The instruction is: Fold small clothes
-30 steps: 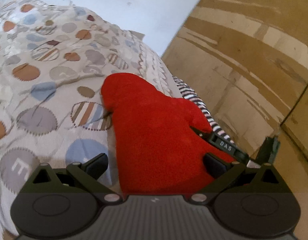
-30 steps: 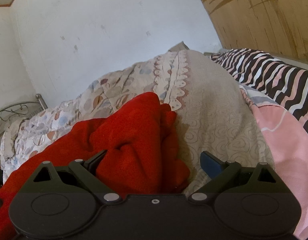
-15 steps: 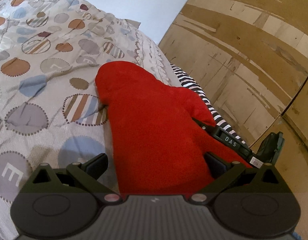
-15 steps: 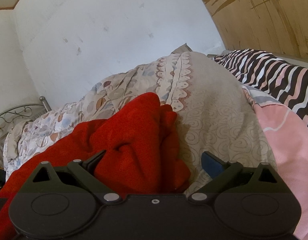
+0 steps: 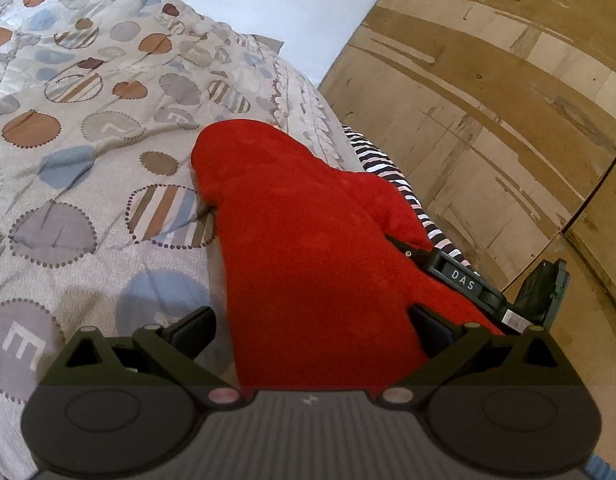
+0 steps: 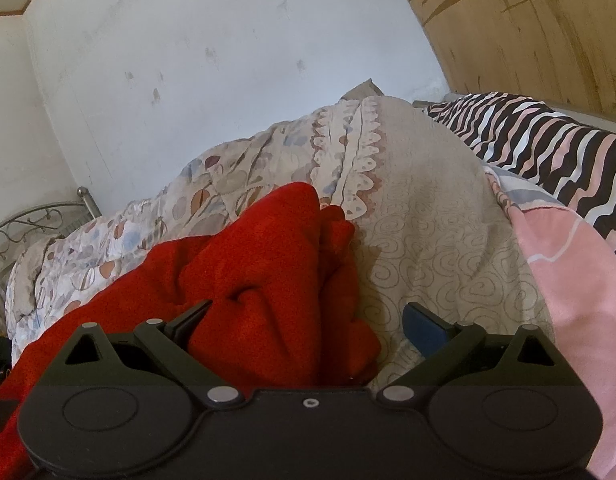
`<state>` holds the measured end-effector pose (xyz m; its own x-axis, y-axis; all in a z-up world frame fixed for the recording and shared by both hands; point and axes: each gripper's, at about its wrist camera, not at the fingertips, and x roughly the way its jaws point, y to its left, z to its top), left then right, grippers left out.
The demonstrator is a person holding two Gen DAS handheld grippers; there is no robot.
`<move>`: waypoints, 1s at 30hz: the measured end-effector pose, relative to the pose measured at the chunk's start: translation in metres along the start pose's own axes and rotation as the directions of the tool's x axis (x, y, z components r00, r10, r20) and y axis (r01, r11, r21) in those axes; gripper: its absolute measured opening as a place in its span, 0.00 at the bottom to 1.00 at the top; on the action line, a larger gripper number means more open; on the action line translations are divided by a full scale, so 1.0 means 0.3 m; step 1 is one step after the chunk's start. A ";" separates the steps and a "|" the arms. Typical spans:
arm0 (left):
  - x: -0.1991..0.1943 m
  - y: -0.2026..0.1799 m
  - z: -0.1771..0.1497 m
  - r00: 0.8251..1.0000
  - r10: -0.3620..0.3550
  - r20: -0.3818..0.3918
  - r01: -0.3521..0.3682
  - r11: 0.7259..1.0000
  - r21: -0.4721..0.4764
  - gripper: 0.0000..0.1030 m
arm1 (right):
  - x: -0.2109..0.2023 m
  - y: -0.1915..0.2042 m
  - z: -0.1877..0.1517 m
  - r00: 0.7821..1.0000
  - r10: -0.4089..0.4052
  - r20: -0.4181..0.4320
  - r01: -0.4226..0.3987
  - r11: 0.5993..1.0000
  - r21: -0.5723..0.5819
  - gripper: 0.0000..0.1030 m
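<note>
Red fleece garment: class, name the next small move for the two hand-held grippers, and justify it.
Probably close both on the cloth. The red fleece garment lies bunched on the patterned quilt, with the left hand-held gripper and right hand-held gripper both open and fabric between their fingers, so neither grips it yet.

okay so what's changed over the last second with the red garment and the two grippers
Little. The left wrist view has shifted, so the left gripper moved slightly; the red garment now sits a bit lower in that view. Nothing was grasped or let go. Both the left and the right gripper stay open around the garment on the patterned quilt.
</note>
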<state>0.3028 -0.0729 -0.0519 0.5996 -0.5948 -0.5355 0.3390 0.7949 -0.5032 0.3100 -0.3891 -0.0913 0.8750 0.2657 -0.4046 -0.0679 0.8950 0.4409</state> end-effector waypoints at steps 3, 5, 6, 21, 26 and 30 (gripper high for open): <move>0.007 0.013 0.001 1.000 -0.020 -0.008 0.020 1.000 -0.014 1.00 | 0.000 0.013 0.014 1.000 -0.004 -0.011 0.004 1.000 -0.011 0.92; 0.014 0.026 0.003 0.999 -0.040 -0.017 0.039 0.999 -0.031 1.00 | -0.005 0.022 0.021 1.000 -0.004 -0.020 0.004 1.000 -0.025 0.88; 0.019 0.035 0.004 0.998 -0.054 -0.022 0.053 0.998 -0.042 1.00 | -0.008 0.031 0.026 1.000 -0.002 -0.025 0.001 0.999 -0.039 0.82; 0.106 0.109 0.082 0.955 -0.232 -0.184 0.200 0.964 -0.173 0.80 | -0.013 0.000 0.106 0.983 0.137 -0.125 -0.115 0.979 0.165 0.49; 0.068 0.082 0.114 0.962 -0.200 -0.188 0.174 0.974 -0.146 0.68 | -0.070 0.093 0.145 0.986 0.110 -0.123 -0.096 0.989 0.110 0.44; 0.004 0.060 0.157 0.963 -0.184 -0.196 0.171 0.982 -0.081 0.66 | -0.118 0.205 0.187 0.987 0.117 -0.113 -0.112 0.992 0.049 0.43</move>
<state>0.3437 -0.0537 -0.0296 0.3727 -0.7426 -0.5565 0.3769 0.6691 -0.6405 0.3018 -0.3636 -0.0049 0.8015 0.4075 -0.4377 -0.1421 0.8407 0.5225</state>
